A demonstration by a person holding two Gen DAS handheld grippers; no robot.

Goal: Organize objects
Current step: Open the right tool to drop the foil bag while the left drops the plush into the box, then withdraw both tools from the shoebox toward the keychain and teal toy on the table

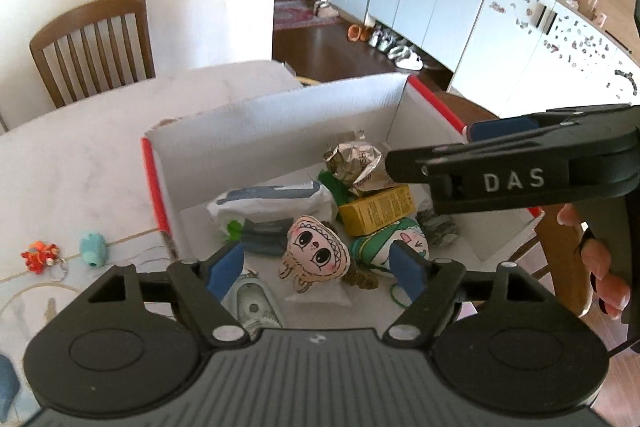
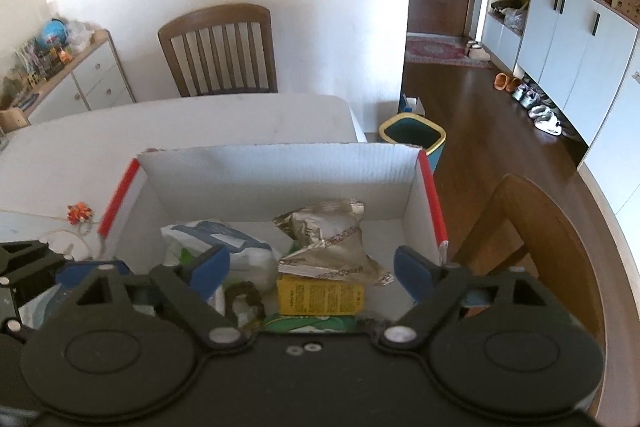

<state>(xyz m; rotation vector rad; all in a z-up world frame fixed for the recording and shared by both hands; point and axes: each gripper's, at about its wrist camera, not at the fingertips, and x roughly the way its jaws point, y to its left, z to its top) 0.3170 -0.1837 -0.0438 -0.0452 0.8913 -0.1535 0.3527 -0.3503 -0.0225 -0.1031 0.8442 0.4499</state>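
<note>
A white cardboard box (image 1: 280, 115) with red edges sits on the table and holds a cartoon-face plush (image 1: 314, 253), a yellow carton (image 1: 376, 209), a crumpled foil bag (image 1: 356, 163), a white and blue pouch (image 1: 268, 205) and a green printed plush (image 1: 390, 239). My left gripper (image 1: 316, 269) is open and empty, hovering over the box's near end above the face plush. My right gripper (image 2: 312, 269) is open and empty over the box, above the yellow carton (image 2: 320, 293) and foil bag (image 2: 328, 239). It shows from the side in the left wrist view (image 1: 512, 167).
On the table (image 1: 80, 163) left of the box lie a teal toy (image 1: 93, 247) and an orange keychain charm (image 1: 40, 255). A wooden chair (image 2: 220, 51) stands at the far side, another (image 2: 532, 227) on the right. A bin (image 2: 412, 137) stands on the floor.
</note>
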